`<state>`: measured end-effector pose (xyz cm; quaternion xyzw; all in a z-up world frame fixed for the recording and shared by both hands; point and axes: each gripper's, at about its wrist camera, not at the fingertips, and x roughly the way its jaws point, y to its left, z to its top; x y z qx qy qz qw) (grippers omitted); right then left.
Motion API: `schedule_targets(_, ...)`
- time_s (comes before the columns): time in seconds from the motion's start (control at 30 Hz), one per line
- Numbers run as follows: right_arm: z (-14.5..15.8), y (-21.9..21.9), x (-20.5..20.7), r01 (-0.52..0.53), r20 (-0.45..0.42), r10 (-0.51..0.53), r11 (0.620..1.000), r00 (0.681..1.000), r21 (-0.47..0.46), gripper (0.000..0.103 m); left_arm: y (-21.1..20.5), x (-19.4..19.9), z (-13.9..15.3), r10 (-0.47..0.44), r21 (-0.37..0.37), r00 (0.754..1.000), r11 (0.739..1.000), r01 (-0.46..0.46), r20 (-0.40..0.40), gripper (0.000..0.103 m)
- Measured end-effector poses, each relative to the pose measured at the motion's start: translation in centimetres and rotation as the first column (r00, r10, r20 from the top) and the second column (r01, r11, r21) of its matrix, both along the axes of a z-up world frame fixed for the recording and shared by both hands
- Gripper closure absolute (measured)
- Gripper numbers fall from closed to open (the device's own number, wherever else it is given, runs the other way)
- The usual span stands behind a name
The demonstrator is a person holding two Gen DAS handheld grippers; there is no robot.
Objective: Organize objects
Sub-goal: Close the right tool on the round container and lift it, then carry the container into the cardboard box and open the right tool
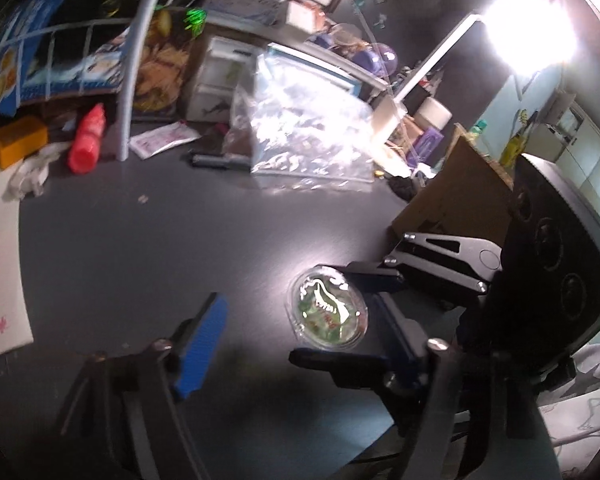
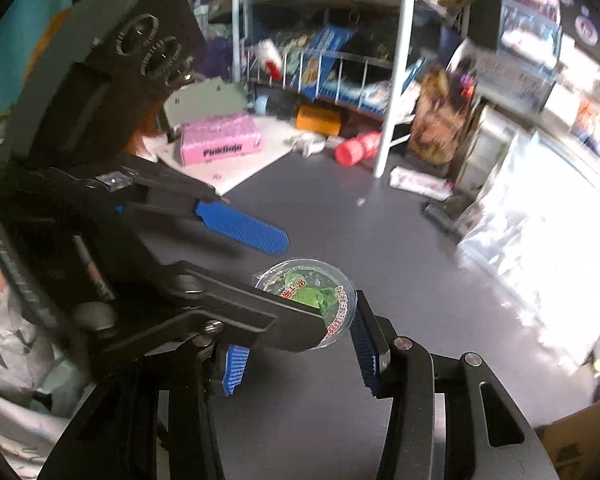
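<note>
Green-lidded clear cup, blue ribbed claw pads, red bottle.

The left tongs hide part of the clear cup; the shelf boxes are blurred.

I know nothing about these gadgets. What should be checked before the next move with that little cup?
1. Cup upright on table: ok.
2. Right gripper around cup, its fingers seemingly on the cup's sides: ok.
3. Left gripper out of the way: not ok; it is open and straddles the same cup.
4. Lid sealed: cannot tell.
5. Table near cup bare: ok.
6. Where the cup belongs: cannot tell.
</note>
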<state>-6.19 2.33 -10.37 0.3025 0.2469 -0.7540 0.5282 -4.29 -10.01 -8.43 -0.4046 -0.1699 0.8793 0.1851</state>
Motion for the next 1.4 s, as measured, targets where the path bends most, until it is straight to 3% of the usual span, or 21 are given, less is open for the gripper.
schedule_targets(0.23, 4.6, 2.8, 0.6, 0.049, -0.092, -0.053, 0.998, 0.994, -0.04, 0.062, 2.6, -1.0, 4.2, -0.113, 0.066, 0.991, 0.991, 0.118, -0.078, 0.053)
schedule_targets(0.53, 9.1, 7.5, -0.3, 0.155, -0.166, -0.165, 0.985, 0.972, -0.072, 0.062, 7.5, -3.5, 8.7, -0.24, 0.039, 0.96, 0.968, 0.247, -0.142, 0.074)
schedule_targets(1.0, 12.4, 16.2, -3.8, 0.335, -0.203, -0.349, 0.937, 0.915, -0.1, 0.062, 17.0, -8.8, 12.1, -0.416, -0.012, 0.896, 0.908, 0.42, -0.154, 0.079)
schedule_targets(1.4, 12.7, 20.8, -6.6, 0.425, -0.158, -0.436, 0.9, 0.886, -0.101, 0.062, 22.6, -11.9, 12.8, -0.501, -0.054, 0.857, 0.865, 0.499, -0.12, 0.079)
